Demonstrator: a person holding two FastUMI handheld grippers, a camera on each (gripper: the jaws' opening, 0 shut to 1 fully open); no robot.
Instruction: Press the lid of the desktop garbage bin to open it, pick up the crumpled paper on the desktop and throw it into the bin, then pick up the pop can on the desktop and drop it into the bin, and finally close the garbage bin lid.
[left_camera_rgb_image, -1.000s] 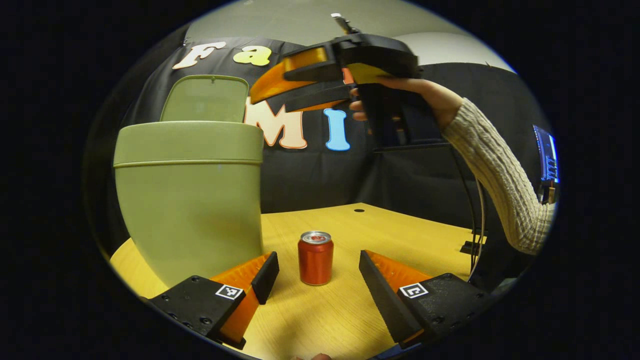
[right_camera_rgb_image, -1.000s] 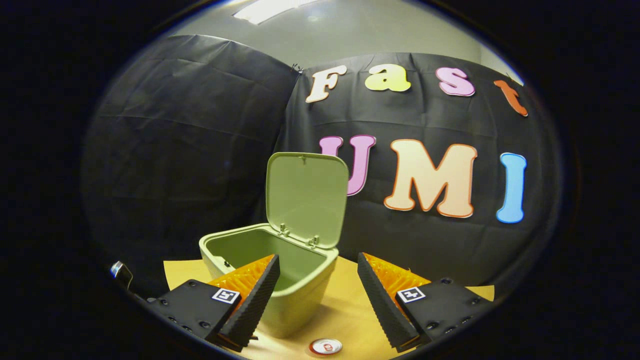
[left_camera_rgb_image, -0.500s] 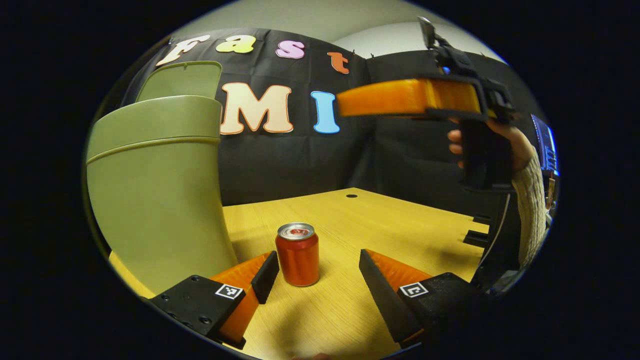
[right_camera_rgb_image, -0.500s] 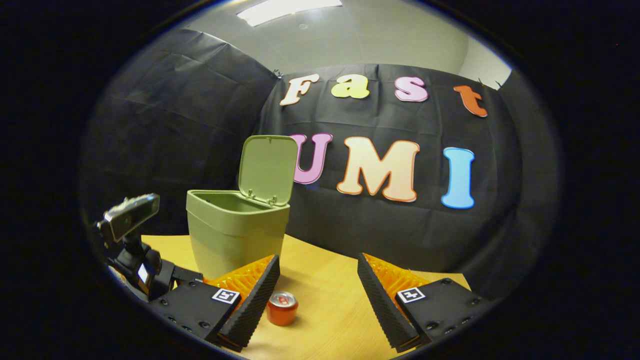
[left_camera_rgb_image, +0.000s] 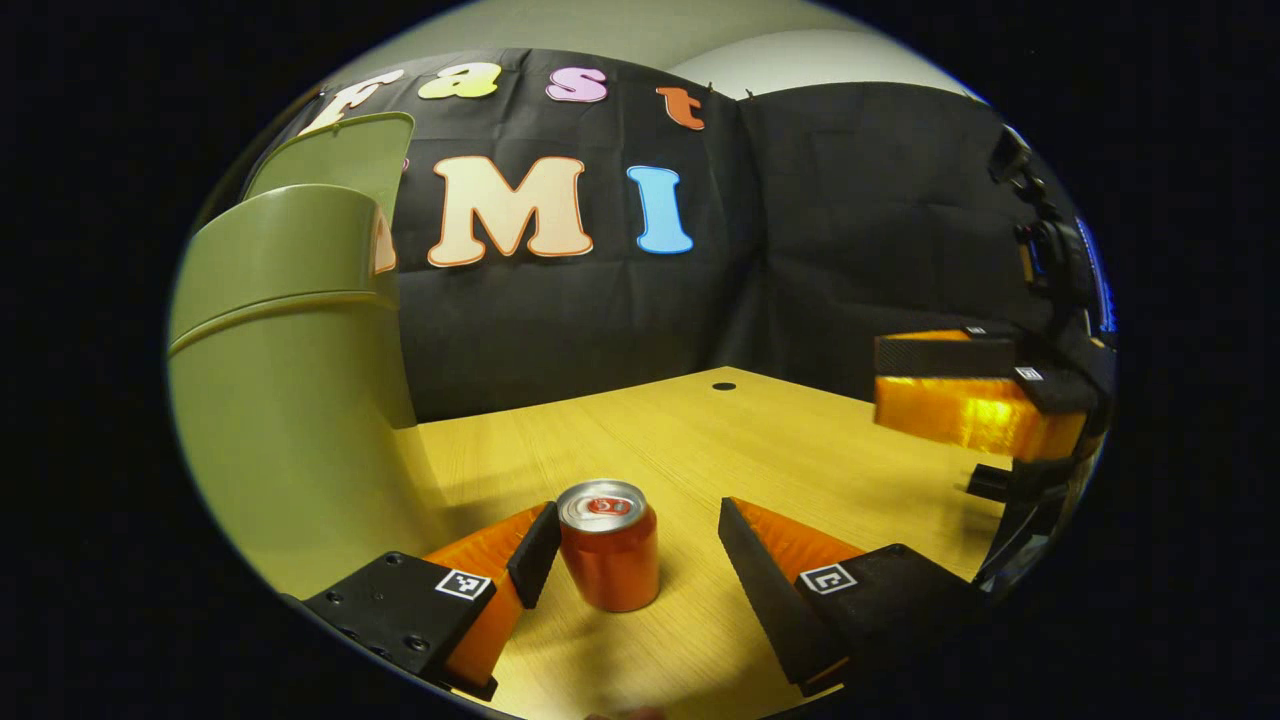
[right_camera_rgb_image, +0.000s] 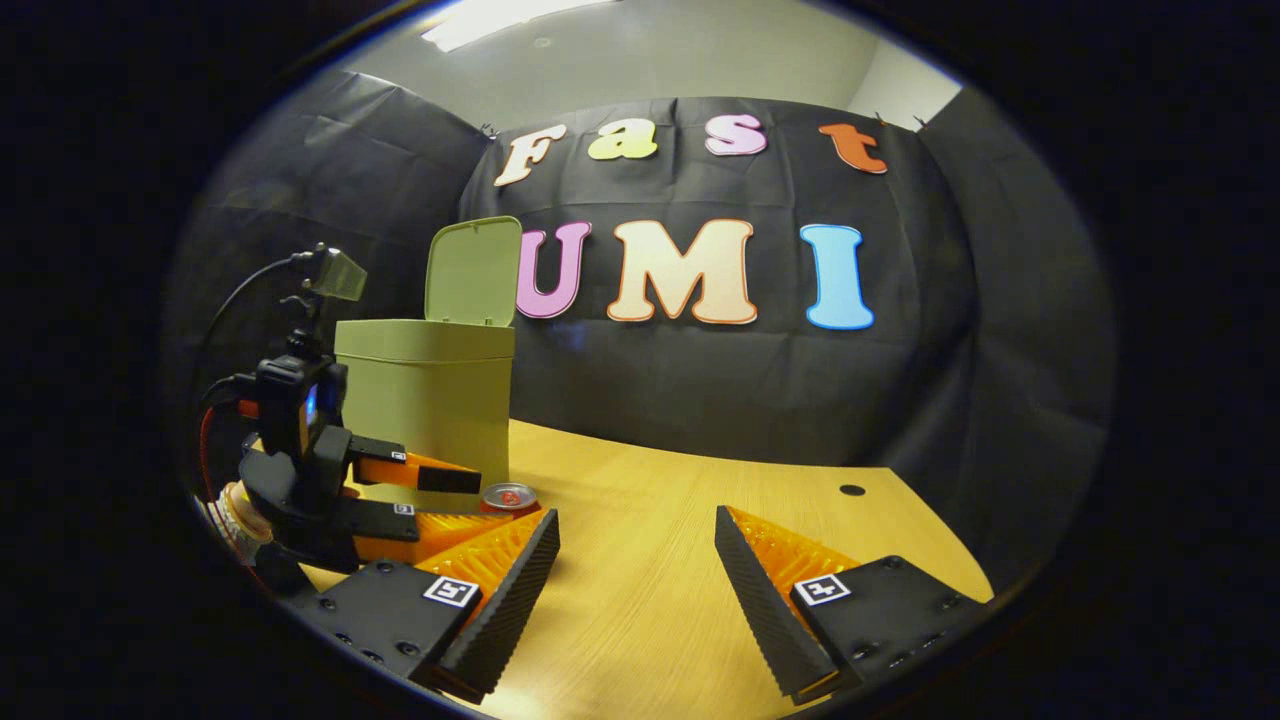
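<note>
Can (left_camera_rgb_image: 608, 545) now between the spread fingers of the left gripper (left_camera_rgb_image: 628, 548) — ungrasped; right gripper (right_camera_rgb_image: 633, 560), empty and spread, has dropped away from the bin (right_camera_rgb_image: 428, 400), lid (right_camera_rgb_image: 472, 270) up.

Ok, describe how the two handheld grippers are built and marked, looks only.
Both grippers share one build. The left gripper and the right gripper each have two wedge-shaped fingers on black bolted plates, each plate bearing a small square black-and-white marker. The right gripper's finger faces are ribbed. In the right gripper view, the left one carries a camera block with dark cables looping up.
</note>
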